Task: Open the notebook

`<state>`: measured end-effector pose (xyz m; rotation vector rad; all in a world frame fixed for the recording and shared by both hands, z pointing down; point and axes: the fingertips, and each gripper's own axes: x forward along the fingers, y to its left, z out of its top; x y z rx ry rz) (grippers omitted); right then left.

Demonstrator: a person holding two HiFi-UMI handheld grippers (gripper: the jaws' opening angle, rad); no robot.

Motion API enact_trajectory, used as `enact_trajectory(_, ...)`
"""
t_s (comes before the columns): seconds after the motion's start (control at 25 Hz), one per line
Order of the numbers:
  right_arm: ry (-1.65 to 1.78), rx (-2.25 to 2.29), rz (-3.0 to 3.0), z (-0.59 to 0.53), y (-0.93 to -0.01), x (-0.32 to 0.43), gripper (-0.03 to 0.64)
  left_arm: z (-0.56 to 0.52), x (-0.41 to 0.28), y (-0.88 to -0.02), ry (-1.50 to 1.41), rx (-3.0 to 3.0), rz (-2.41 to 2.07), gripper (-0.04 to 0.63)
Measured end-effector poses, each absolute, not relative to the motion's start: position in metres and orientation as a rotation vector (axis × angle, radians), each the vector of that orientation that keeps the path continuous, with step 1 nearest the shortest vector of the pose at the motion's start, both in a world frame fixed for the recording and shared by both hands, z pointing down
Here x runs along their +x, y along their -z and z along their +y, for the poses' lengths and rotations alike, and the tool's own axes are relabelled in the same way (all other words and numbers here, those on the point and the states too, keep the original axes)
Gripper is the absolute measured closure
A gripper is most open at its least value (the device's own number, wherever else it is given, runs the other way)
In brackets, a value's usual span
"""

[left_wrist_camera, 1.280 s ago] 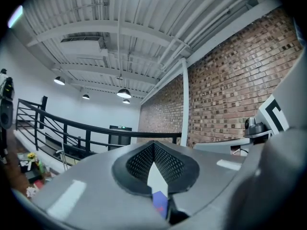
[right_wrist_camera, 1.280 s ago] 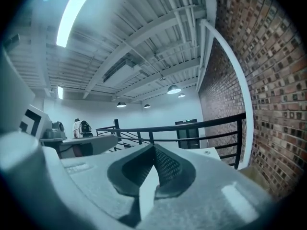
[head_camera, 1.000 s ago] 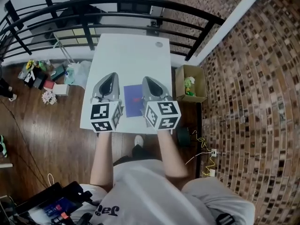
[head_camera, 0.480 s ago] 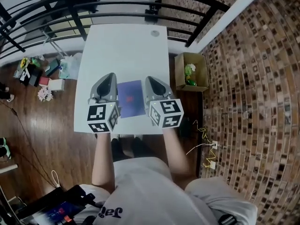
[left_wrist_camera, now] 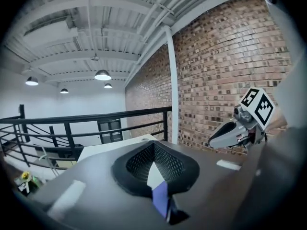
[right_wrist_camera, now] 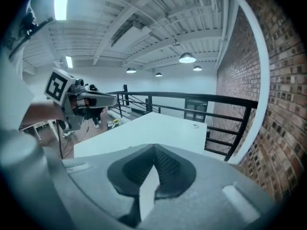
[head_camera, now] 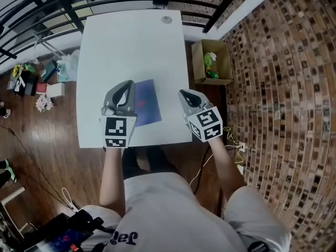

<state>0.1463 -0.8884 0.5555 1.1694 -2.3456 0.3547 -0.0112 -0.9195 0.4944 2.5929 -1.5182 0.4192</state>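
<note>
Head view: closed purple notebook (head_camera: 147, 102) lies flat on white table (head_camera: 131, 41) near the front edge; left gripper (head_camera: 126, 87) over its left edge, right gripper (head_camera: 185, 93) apart to its right. Left gripper view: jaws together, nothing held. Right gripper view: jaws together, nothing held

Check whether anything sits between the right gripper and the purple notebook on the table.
Nothing visible does. In the head view only bare white table lies between the right gripper and the closed notebook. The left gripper is by the notebook's left edge, on the other side.
</note>
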Motion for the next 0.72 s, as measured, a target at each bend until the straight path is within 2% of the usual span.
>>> enact_trajectory(0.36,-0.490,0.906,-2.247,-0.891,-0.608,0.187,0.622,-0.918,-0.006,-0.531,-0.402,2.619,-1.374,0.578)
enact_trajectory(0.4,-0.515,0.873,-2.235,-0.892,-0.614,0.189,0.544,-0.918,-0.007,-0.535,-0.401,2.613,-1.370,0.578)
enact_trajectory(0.52,-0.566,0.781,-2.203,-0.894,-0.634,0.189,0.518,-0.920,-0.011,-0.546,-0.401,2.596,-1.362,0.578)
enact_trajectory(0.6,-0.595,0.722,-2.177,-0.895,-0.650,0.181,0.469,-0.920,-0.016,-0.553,-0.401,2.582,-1.362,0.578)
enact_trajectory(0.68,-0.644,0.672,-2.149,-0.897,-0.668,0.167,0.349,-0.921,-0.023,-0.561,-0.408,2.567,-1.366,0.578)
enact_trajectory(0.72,-0.692,0.650,-2.142,-0.897,-0.677,0.159,0.310,-0.921,-0.026,-0.565,-0.412,2.559,-1.367,0.578)
